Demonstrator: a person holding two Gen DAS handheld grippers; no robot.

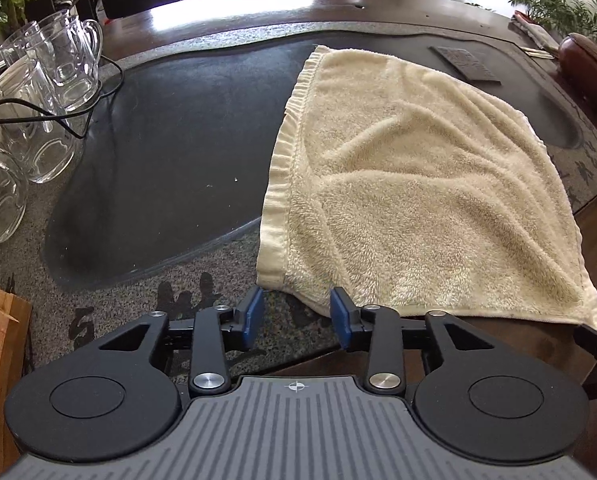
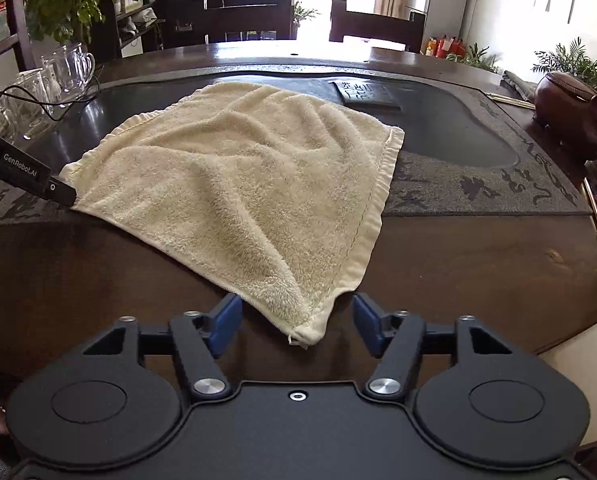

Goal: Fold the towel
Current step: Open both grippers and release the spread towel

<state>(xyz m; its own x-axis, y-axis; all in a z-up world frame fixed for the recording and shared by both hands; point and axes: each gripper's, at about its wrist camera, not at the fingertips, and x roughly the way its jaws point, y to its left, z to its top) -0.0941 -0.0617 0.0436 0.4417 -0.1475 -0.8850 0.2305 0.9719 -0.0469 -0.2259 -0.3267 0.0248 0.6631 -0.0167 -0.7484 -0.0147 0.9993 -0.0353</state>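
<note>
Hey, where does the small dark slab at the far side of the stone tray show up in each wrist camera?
Left wrist: the dark slab sits upper right, just beyond the towel's far edge.
Right wrist: the slab sits upper centre-right, past the towel's far right corner.
Shared landmark: the brown pot, right edge in both views.
</note>
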